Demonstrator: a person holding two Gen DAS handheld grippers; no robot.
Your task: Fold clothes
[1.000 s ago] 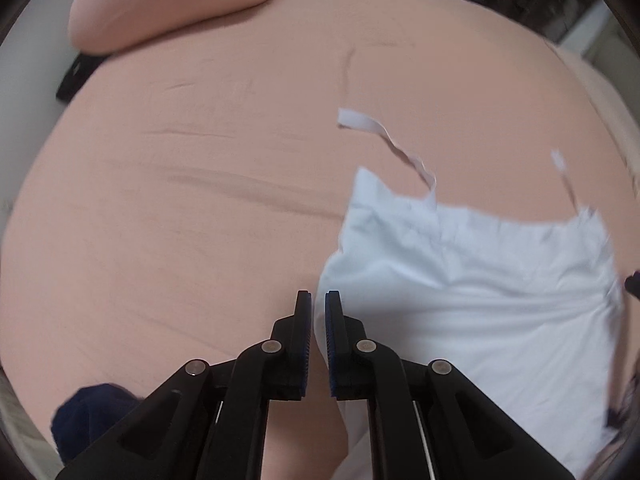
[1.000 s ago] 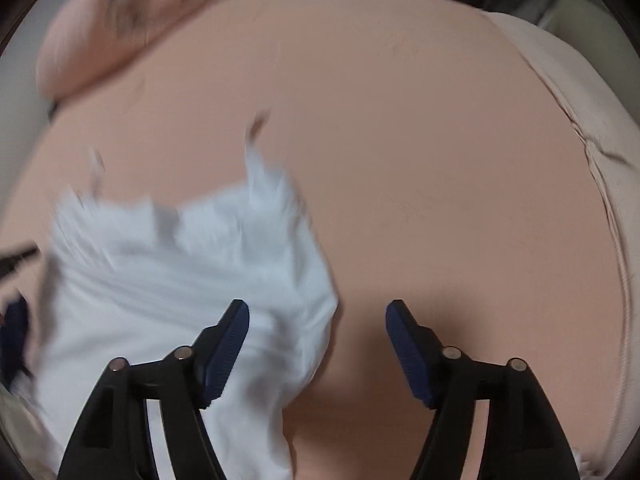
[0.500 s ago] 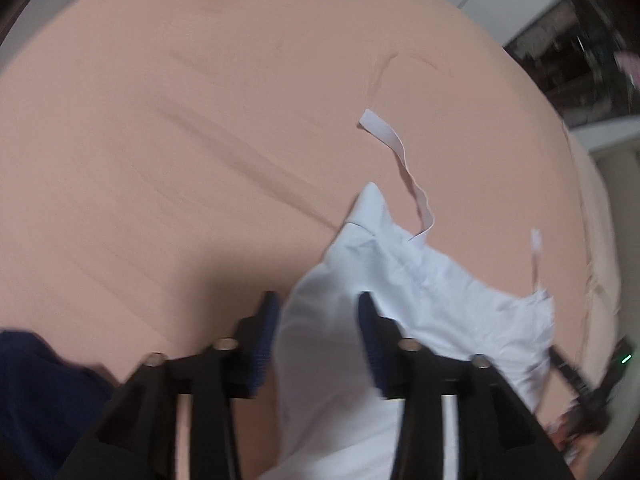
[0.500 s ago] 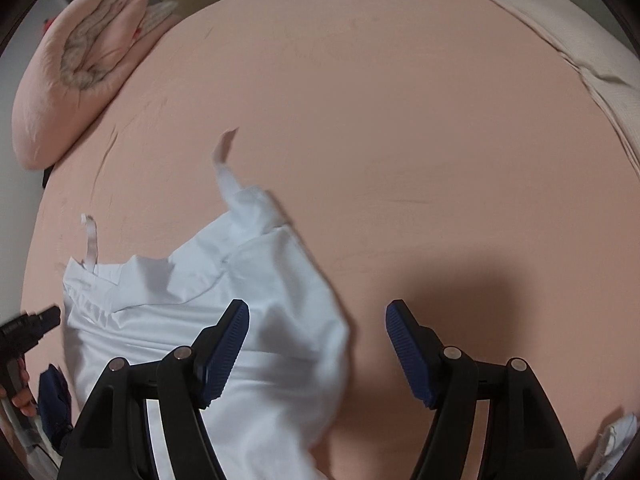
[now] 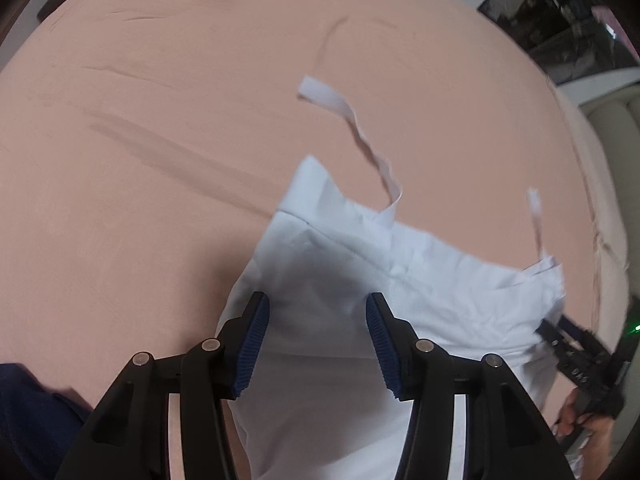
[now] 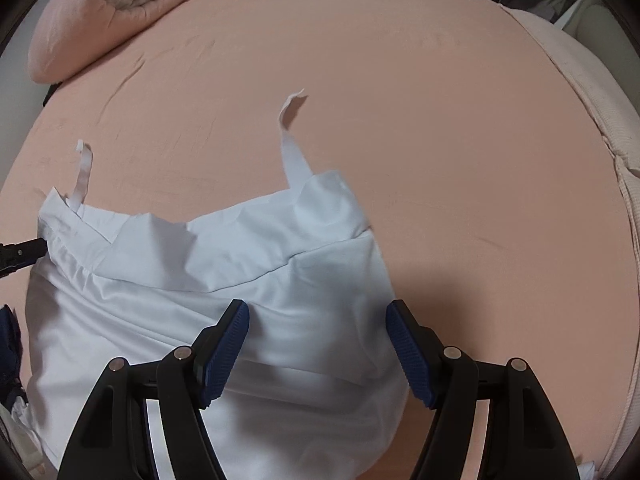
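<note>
A white strappy garment (image 5: 420, 280) lies spread on the pink bed sheet (image 5: 160, 120), its two thin straps (image 5: 340, 104) pointing away from me. My left gripper (image 5: 317, 304) hovers over the garment's left side, pointing steeply down, open, with nothing pinched between its blue pads. In the right wrist view the same garment (image 6: 200, 280) fills the lower left, and my right gripper (image 6: 317, 312) stands open above its right edge. The other gripper (image 6: 20, 254) shows at the garment's far left corner.
A pink pillow (image 6: 100, 8) sits at the far left of the bed. Dark blue clothing (image 5: 32, 412) lies at the near left edge. A cream blanket (image 6: 592, 100) runs along the bed's right side. A hand holding the right gripper (image 5: 580, 360) shows at the right.
My left gripper went from shut to open. Both grippers dropped closer to the garment, which now lies flatter and fills more of each view.
</note>
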